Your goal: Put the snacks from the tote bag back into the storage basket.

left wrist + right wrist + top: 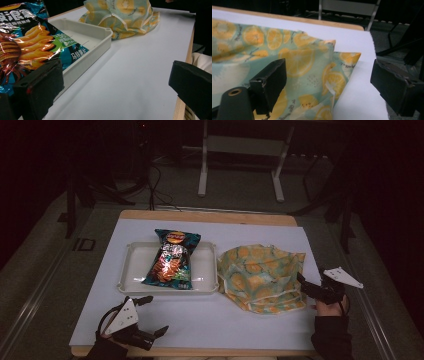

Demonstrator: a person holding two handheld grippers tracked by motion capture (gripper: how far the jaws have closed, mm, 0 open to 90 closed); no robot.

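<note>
2 open grippers: left gripper (150, 316) at lower left below tray (131, 270) with chips (172, 259); right gripper (309, 286) at bag (260, 277) edge, centre right.

chip bag (172, 258) in tray (131, 270), cloth bag (260, 275) just right

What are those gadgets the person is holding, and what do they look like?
Each is a black hand-held gripper with two blocky black jaws and a pale grey three-cornered plate on top: the left hand-held gripper and the right hand-held gripper. A dark cable loops from the left one. The person's dark sleeve shows at the right.
</note>
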